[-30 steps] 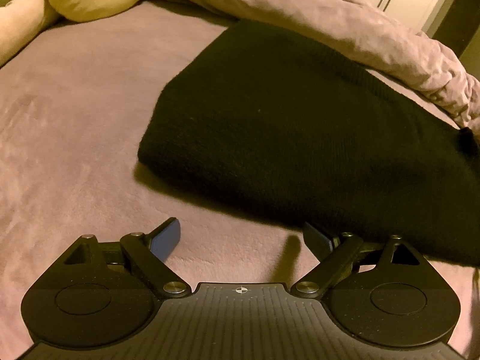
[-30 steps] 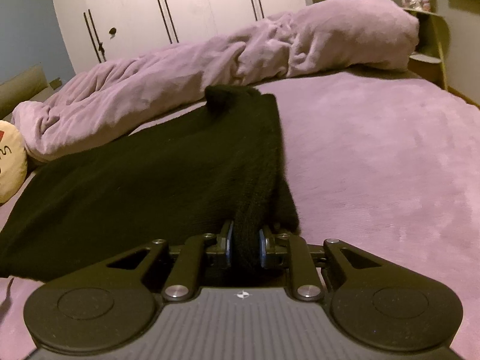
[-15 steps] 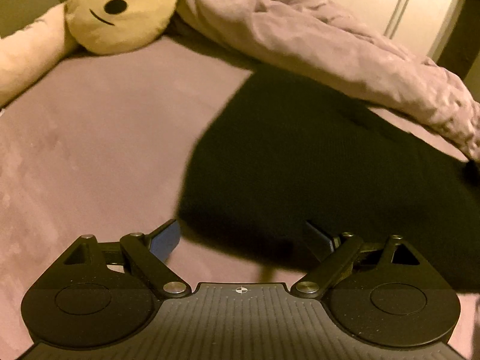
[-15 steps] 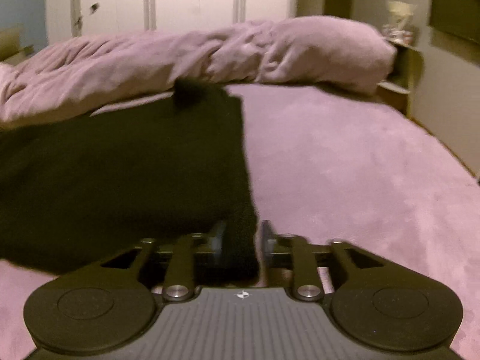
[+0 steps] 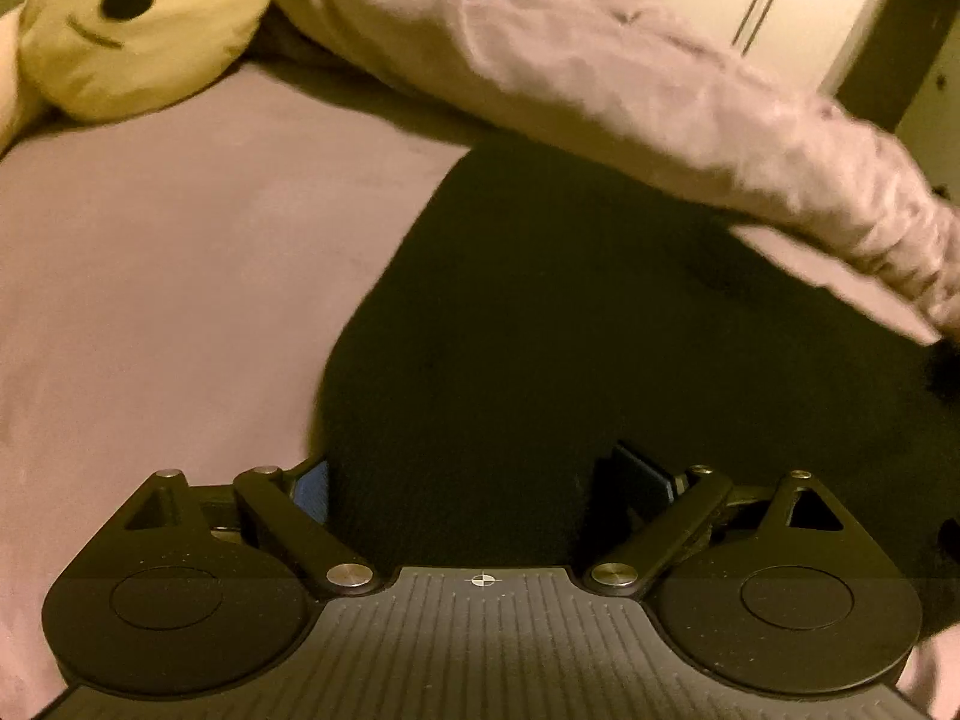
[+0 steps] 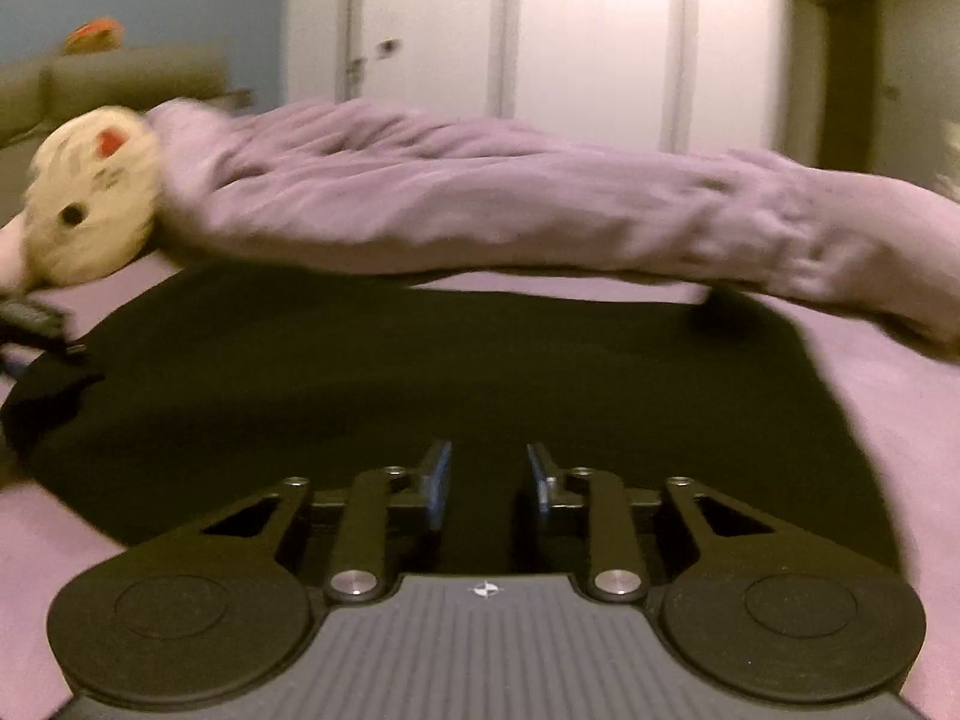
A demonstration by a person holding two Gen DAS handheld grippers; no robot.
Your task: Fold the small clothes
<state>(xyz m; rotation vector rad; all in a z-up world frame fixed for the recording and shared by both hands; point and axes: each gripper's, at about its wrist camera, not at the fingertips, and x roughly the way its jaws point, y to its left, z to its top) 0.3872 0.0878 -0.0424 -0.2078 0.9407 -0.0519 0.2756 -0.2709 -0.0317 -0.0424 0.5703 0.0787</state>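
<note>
1 black garment (image 6: 468, 372) lies flat on the purple bed (image 5: 168, 252), below a rumpled duvet (image 6: 480, 204), plush toy (image 5: 138, 18) and white wardrobe (image 6: 540, 42). Left claw (image 5: 474, 489) spread wide; right claw (image 6: 487, 483) closing, pads apart over the cloth.

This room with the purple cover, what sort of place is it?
Most likely a bedroom: a rumpled duvet lies along a bed, a plush toy rests beside it, and white wardrobe doors stand behind.
</note>
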